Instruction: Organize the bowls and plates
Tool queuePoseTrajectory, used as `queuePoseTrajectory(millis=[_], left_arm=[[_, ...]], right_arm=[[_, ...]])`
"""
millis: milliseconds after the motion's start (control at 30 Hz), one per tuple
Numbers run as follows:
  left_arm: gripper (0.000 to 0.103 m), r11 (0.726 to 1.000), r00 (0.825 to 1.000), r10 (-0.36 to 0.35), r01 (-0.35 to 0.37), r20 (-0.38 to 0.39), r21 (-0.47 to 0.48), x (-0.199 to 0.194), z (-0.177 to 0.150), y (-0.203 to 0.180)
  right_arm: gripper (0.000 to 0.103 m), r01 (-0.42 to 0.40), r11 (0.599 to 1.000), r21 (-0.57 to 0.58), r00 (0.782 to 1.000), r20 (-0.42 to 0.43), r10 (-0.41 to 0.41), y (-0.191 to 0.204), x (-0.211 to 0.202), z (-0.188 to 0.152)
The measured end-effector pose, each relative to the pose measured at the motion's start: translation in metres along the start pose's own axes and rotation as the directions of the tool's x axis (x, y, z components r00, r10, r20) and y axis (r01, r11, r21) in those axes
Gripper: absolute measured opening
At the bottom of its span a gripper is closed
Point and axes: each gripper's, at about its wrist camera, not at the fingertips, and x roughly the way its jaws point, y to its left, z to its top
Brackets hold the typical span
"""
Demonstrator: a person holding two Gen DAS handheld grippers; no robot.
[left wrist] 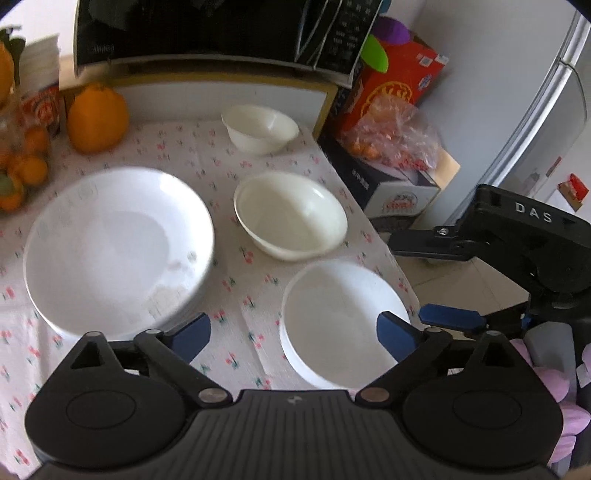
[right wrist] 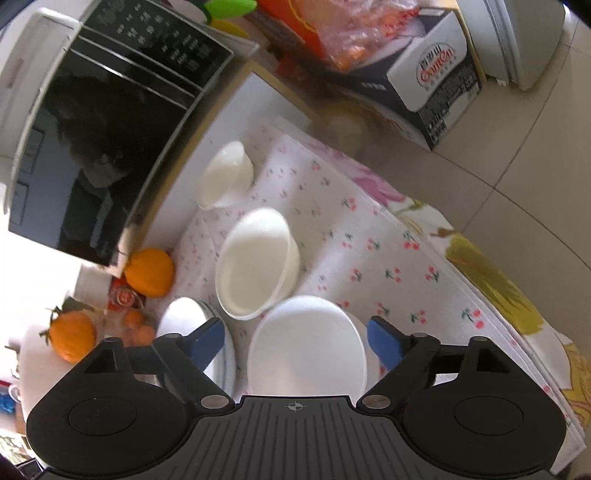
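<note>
A stack of white plates [left wrist: 114,251] sits at the left of the floral cloth [left wrist: 229,295]. Three white bowls stand in a line: a small one [left wrist: 258,127] at the back, a medium one [left wrist: 291,214] in the middle, a near one [left wrist: 343,321] at the table's right edge. My left gripper [left wrist: 295,334] is open above the cloth, its right finger over the near bowl. My right gripper [right wrist: 295,341] is open and spans the near bowl [right wrist: 306,347] without touching it visibly. It also shows in the left wrist view [left wrist: 450,317], beside the table. The plates [right wrist: 195,332] lie to its left.
A black microwave [left wrist: 221,29] stands at the back. Oranges [left wrist: 98,118] and a paper cup stack [left wrist: 40,74] are at the back left. Boxes and a bag of fruit [left wrist: 395,140] sit on the floor to the right, next to a fridge [left wrist: 546,110].
</note>
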Motion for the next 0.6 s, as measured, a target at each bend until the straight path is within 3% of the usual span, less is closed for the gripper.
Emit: queuePoseTrajectory(millis=[300,600], left_arm=[[0.102,0.996,0.994,0.087,-0.089,0.071,0.025,0.001,0.045,0.016],[0.102,0.994,0.993,0.095,-0.099,0.077,0.049,0.028,0.073,0.036]], right_arm=[[0.09,-0.072,0.997,0.013,0.997,0.032,0.071,0.009,0.004,0.012],[0.09,-0.107,0.987,0.118,0.992,0.076,0.098,0.004,0.022,0.022]])
